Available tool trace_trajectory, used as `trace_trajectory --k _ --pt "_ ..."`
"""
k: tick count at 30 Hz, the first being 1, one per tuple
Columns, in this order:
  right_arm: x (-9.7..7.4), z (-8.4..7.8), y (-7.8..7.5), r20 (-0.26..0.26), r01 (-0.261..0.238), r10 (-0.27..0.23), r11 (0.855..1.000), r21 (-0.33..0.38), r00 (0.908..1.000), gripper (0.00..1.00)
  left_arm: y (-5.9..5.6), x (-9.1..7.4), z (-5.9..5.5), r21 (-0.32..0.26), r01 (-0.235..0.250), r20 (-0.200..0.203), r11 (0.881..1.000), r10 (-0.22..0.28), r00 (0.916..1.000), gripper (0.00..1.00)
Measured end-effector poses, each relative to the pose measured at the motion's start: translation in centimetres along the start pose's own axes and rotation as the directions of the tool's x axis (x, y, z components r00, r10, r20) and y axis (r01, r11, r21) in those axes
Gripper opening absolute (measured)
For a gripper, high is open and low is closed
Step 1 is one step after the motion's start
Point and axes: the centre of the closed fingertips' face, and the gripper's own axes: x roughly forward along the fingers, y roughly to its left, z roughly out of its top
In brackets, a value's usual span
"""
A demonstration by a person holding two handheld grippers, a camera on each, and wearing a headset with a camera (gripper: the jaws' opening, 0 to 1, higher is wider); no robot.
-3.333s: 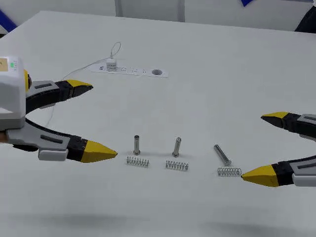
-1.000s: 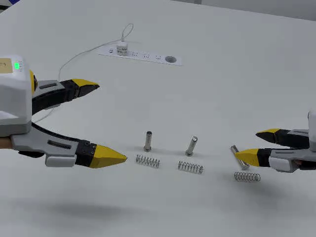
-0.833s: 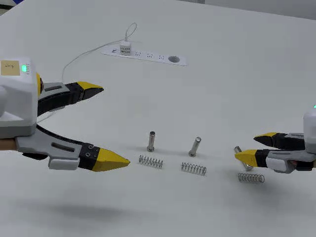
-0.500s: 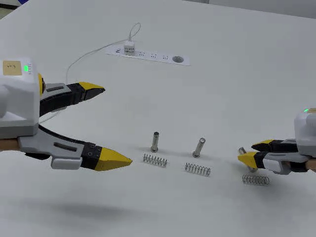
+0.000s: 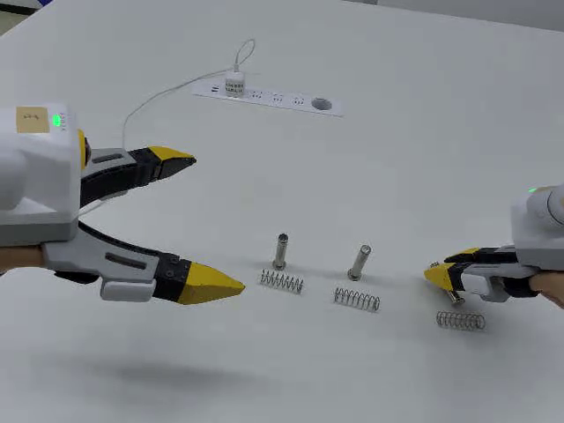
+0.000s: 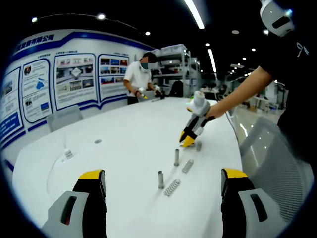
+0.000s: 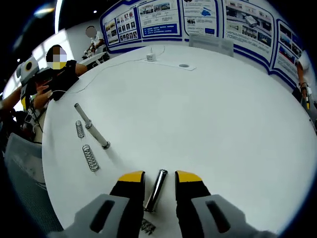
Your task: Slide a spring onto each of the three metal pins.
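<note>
1. The left hand-held gripper (image 5: 218,222) occupies the lower left of the head view. Its jaws are spread wide and hold nothing. Its white housing carries a tan label (image 5: 31,116) whose writing is too small to read, with a lit green lamp (image 5: 57,121) beside it.

2. The right hand-held gripper (image 5: 443,269) sits at the lower right of the head view, tips down at the white counter (image 5: 397,132). In the right gripper view its jaws are narrowed to a slot slightly wider than the right pin (image 7: 156,191), which lies flat between them. The pin's long axis runs along the jaws and leans a little to the upper right of that view. A gap shows on the right-hand side of the pin. Contact on the other side cannot be determined.

3. Three springs lie flat across the lower centre of the head view: the left spring (image 5: 281,281), the middle spring (image 5: 357,300) and the right spring (image 5: 460,321). Each long axis runs roughly left to right in the frame. The right spring lies just below the right hand-held gripper's tips.

4. Just above the first two springs, the left pin (image 5: 281,251) stands upright. The middle pin (image 5: 359,262) stands with its top leaning slightly right. No spring is on any pin.

5. At the top centre of the head view lies a white power strip (image 5: 269,95), long axis left to right. A white plug (image 5: 234,84) is seated near its left end, and a thin white cable (image 5: 159,97) runs from it toward the left edge.

6. Posters (image 6: 74,74) with blue headers line the far wall in the left gripper view. Their text is not legible.
</note>
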Motion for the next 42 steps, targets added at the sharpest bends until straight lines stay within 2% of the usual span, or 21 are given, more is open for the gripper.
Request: trace_trajectory --k 11,13,17,20,34,39,42 --pt "0.5 -0.2 0.3 -0.044 0.008 -0.011 0.998 -0.066 0.999 0.19 0.3 -0.2 0.1 -0.005 -0.011 0.008 1.0 0.011 0.9999 0.99" --pt "0.5 -0.4 0.2 -0.061 0.026 -0.03 0.997 -0.071 0.9977 0.17 0.3 -0.2 0.1 -0.003 -0.012 0.006 1.0 0.012 0.9999 0.99" --pt "0.5 -0.4 0.0 -0.078 0.038 -0.04 0.999 -0.029 0.9961 0.14 0.0 -0.2 0.3 -0.012 -0.003 0.017 1.0 0.003 0.9999 0.99" --pt "0.5 -0.4 -0.2 -0.091 0.049 -0.051 0.999 -0.024 0.9945 0.13 0.2 -0.2 0.5 -0.024 -0.008 0.03 1.0 0.009 0.9995 0.99" --pt "0.7 -0.6 -0.4 -0.149 0.095 -0.088 0.994 0.045 0.985 0.09 -0.3 0.5 0.3 -0.016 0.01 0.015 1.0 -0.01 0.9998 0.99" --pt "0.7 -0.6 -0.4 -0.171 0.111 -0.1 0.993 0.051 0.9801 0.09 -0.3 0.7 0.6 -0.014 0.013 0.021 1.0 -0.013 0.9997 0.99" --pt "0.7 -0.6 -0.3 -0.172 0.106 -0.098 0.994 0.039 0.9802 0.08 -0.4 0.8 0.6 -0.01 0.014 0.018 1.0 -0.014 0.9997 0.99"
